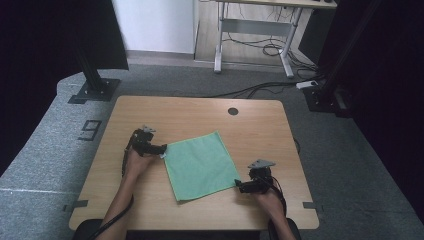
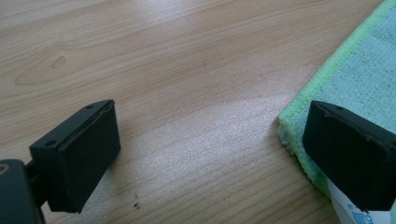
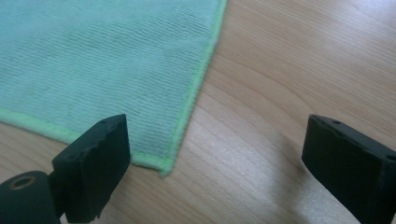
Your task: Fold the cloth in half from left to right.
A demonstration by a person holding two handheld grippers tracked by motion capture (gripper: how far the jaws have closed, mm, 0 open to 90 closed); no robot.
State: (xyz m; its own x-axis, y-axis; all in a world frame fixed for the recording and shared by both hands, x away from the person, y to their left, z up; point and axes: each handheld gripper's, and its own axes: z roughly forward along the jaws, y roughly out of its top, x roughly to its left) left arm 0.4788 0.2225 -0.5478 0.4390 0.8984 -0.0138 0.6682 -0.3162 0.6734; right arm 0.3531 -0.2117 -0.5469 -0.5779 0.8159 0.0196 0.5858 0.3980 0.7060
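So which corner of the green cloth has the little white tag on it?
The corner by the left tongs. On the green cloth, a white tag pokes out there, beside one jaw. The corner at the right tongs has plain green edging.

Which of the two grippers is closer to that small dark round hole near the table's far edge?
Left. The left gripper sits at the cloth's left corner, farther up the table toward the hole; the right gripper is at the cloth's right corner, nearer the person.

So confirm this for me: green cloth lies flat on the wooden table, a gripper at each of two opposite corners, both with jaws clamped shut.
Wrong on the jaws. The left gripper and right gripper are both open, as each gripper view shows. The green cloth does lie flat on the wooden table, a gripper at each of two opposite corners.
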